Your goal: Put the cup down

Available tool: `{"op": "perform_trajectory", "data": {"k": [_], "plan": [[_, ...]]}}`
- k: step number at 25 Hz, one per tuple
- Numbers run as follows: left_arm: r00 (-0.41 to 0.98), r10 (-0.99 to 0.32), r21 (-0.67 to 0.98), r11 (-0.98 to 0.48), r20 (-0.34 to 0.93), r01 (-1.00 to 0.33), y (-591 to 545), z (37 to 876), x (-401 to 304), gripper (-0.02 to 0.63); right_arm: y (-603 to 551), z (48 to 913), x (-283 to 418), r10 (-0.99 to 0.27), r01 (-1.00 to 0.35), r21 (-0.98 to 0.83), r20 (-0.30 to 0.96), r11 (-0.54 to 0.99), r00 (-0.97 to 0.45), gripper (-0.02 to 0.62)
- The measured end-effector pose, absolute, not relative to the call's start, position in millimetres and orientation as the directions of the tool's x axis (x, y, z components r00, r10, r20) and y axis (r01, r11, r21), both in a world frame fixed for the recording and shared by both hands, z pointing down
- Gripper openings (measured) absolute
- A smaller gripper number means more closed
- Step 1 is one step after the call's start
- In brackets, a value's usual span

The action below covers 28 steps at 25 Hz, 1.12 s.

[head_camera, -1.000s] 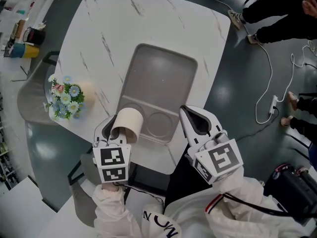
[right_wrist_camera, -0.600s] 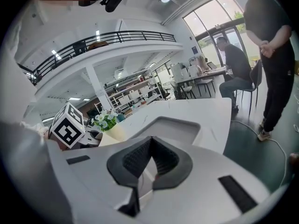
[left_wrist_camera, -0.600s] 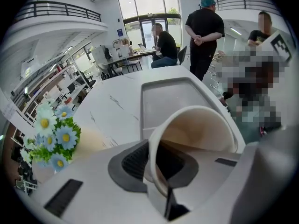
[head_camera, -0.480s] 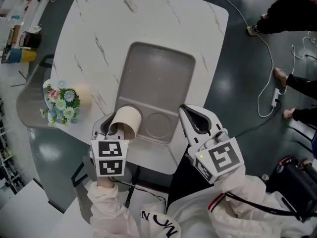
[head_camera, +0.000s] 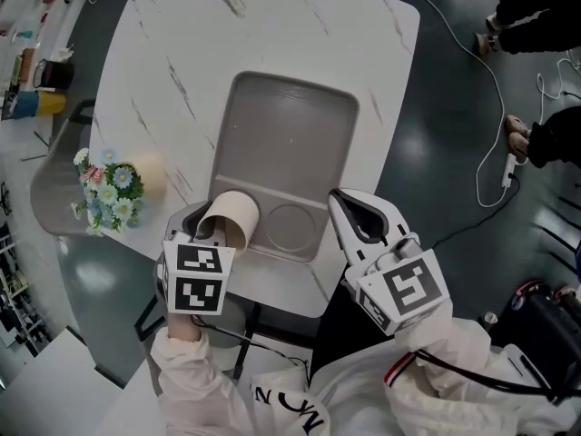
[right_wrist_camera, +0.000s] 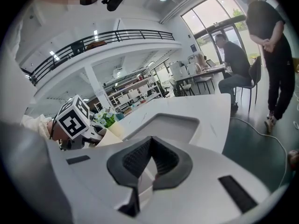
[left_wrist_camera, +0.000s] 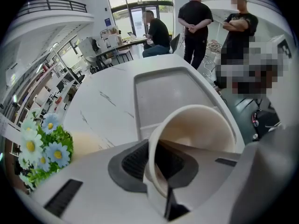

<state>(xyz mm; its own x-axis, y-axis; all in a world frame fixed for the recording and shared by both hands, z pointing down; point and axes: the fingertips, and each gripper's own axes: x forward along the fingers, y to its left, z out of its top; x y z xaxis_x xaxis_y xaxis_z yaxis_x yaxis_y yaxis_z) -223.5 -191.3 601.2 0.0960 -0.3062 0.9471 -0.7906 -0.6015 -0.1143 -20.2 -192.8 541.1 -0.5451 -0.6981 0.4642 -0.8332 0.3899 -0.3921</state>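
Left gripper [left_wrist_camera: 159, 164]: jaws clamped on the wall of a paper cup [left_wrist_camera: 196, 129] at its rim, one finger inside the mouth, the other outside. The cup is tilted, mouth turned back toward the fingers and base pointing away from them. In the head view it hangs off the fingertips over the near left corner of the grey tray [head_camera: 290, 143]. I cannot tell whether it touches the tray.

Right gripper [right_wrist_camera: 149, 160]: jaws pressed together with nothing between them. It is held off to the right of the cup, its fingertips over the tray's near edge.

The tray's round recess [head_camera: 292, 228] lies just beside the cup, to the right of the left fingertips and between the two grippers. The bunch of flowers [head_camera: 113, 189] sits well to the left of the left fingers, on the white marbled table [head_camera: 182, 53].

Step in hand, as I judge it: cup carried and not yet set down.

Next move calls for:
- rolling the left gripper so the cup's base faces down
- lowering the cup until the base sits flat, probably in the recess
- spreading the jaws and drawing the inner finger clear of the rim without tipping the cup
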Motion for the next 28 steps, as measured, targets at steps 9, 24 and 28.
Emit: {"op": "perform_trajectory", "data": {"k": [9,24,28], "plan": [[0.060,-0.222,-0.103,-0.652,0.973,-0.751,-192,608,-221,0.046,-190,546,-15,-0.704,-0.835,-0.404,0.462,0.374,-0.539,0.005],[0.020,-0.151,-0.088,-0.673,0.988,-0.734,-192,613,-221,0.047,-191,546,-13,-0.706,-0.834,-0.410,0.459,0.370,-0.539,0.005],[0.011,-0.136,-0.085,-0.675,0.991,-0.733,-190,615,-223,0.048,-195,545,-15,-0.707,-0.833,-0.407,0.456,0.375,-0.541,0.005]]}}
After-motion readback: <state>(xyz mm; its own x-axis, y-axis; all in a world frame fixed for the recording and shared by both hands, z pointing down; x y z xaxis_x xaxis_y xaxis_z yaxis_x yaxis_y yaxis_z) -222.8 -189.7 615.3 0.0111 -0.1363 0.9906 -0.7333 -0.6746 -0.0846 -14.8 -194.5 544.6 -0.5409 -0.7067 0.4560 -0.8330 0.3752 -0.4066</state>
